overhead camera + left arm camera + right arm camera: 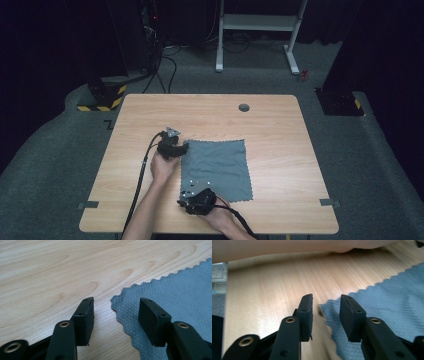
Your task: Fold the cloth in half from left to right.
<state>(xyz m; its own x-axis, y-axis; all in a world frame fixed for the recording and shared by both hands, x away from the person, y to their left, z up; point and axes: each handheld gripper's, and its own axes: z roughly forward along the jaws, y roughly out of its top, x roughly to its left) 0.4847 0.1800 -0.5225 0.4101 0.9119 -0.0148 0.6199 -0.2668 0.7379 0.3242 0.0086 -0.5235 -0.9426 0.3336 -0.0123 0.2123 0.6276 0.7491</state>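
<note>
Grey cloth (217, 169) lies flat mid-table (280, 125). Left gripper (116, 308) straddles its far-left corner, right gripper (325, 312) its near-left corner; both sets of jaws apart, unclamped, probably lined up to pinch for folding.

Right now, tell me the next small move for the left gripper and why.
Probably ease the left gripper down and close on the grey cloth. Its corner lies flat on the table between the open jaws, not yet pinched.
</note>
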